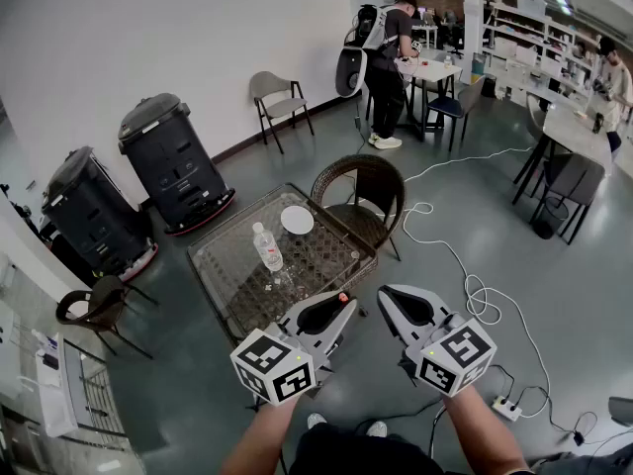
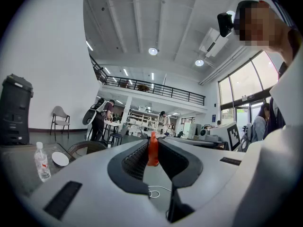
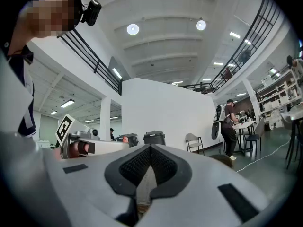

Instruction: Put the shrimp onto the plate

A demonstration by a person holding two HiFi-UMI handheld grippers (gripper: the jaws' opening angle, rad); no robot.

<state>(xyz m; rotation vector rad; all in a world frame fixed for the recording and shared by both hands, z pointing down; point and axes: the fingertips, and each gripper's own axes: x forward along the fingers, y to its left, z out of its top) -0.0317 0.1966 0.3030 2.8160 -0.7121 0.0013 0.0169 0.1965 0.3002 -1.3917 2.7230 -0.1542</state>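
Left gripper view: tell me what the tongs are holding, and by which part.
The left tongs grip the orange shrimp by its lower part, at the jaw tips; its top end sticks up free. The right tongs are shut, empty.

Pale grey left gripper (image 1: 341,301) and right gripper (image 1: 389,294), black ribbed fingers (image 2: 135,161), black-and-white marker cubes (image 1: 274,366), white shoes (image 1: 316,422), dark trousers (image 1: 346,453)

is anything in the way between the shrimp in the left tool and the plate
Nothing visible blocks it. The left tool holds the small orange shrimp; the round white plate lies uncovered. The clear plastic water bottle stands beside the plate, left of the straight path.
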